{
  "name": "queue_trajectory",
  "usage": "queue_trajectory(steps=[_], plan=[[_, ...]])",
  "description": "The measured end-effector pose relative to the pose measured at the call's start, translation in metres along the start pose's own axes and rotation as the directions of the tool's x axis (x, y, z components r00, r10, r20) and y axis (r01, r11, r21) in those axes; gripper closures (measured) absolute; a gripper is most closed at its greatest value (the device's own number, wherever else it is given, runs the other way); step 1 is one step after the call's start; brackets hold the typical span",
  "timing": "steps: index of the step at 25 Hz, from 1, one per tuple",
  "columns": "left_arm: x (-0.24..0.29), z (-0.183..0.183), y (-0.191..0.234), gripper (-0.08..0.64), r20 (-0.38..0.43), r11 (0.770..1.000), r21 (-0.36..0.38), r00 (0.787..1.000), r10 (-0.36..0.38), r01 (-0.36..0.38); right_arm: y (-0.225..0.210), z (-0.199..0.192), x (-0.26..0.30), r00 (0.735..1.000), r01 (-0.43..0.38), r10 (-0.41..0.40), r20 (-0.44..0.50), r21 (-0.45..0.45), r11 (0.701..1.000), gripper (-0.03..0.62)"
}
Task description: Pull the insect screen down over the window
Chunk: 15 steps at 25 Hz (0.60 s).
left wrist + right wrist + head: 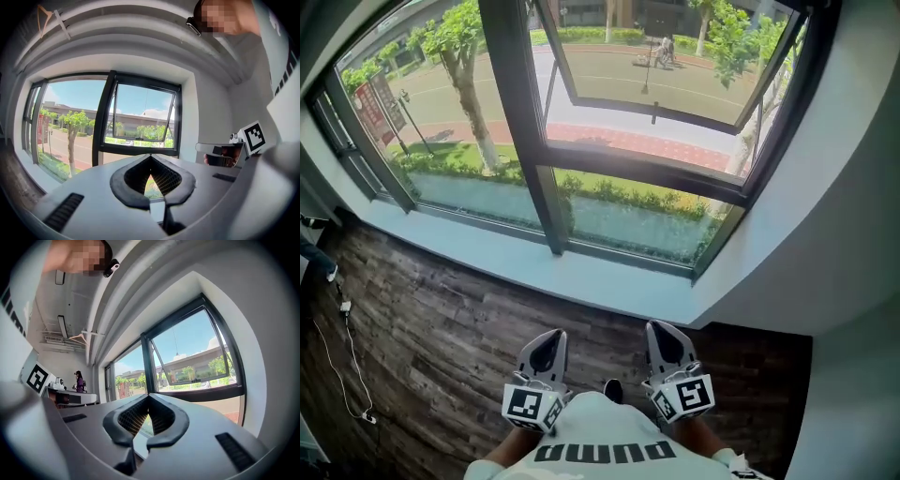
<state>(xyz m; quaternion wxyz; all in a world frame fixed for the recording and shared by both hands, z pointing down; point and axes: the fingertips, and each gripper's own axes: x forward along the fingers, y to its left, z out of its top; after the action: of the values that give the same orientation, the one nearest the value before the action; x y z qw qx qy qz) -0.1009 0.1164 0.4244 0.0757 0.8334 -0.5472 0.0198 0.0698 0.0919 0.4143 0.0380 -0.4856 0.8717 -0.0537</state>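
Observation:
A dark-framed window (525,141) fills the wall ahead, with its right sash (656,111) tilted open at the top. No mesh shows over the panes, and the street and trees are plainly visible through them. I see no insect screen in any view. My left gripper (551,336) and right gripper (662,328) are held side by side low in the head view, above the wooden floor and short of the sill (581,277). Both are shut on nothing. The left gripper (151,157) faces the window frame (104,122). The right gripper (148,397) faces the same opening (197,357).
A white wall (853,234) closes in on the right of the window recess. A thin cable (342,366) lies on the dark wooden floor (441,319) at the left. A clothes hanger (82,336) hangs near the ceiling. A person (78,380) stands far back in the room.

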Motion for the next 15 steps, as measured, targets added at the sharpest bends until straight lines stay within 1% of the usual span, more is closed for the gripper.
queue_trajectory(steps=[6, 8, 11, 15], plan=[[0.065, 0.011, 0.007, 0.555, -0.004, 1.0, 0.016, 1.0, -0.004, 0.004, -0.059, 0.014, 0.038, 1.0, 0.018, -0.018, 0.026, -0.004, 1.0, 0.586], [0.084, 0.017, 0.012, 0.557, -0.002, 1.0, 0.016, 1.0, -0.005, 0.005, -0.075, 0.015, 0.047, 0.999, 0.034, -0.034, 0.019, -0.001, 0.999, 0.587], [0.113, 0.022, 0.016, 0.557, -0.005, 0.999, 0.015, 1.0, -0.028, 0.028, -0.096, 0.016, 0.057, 0.998, 0.065, -0.065, -0.004, 0.003, 0.998, 0.587], [0.16, 0.028, 0.029, 0.555, -0.009, 0.998, 0.016, 0.998, -0.069, 0.069, -0.121, 0.021, 0.077, 0.995, 0.103, -0.103, 0.01, -0.022, 0.994, 0.587]])
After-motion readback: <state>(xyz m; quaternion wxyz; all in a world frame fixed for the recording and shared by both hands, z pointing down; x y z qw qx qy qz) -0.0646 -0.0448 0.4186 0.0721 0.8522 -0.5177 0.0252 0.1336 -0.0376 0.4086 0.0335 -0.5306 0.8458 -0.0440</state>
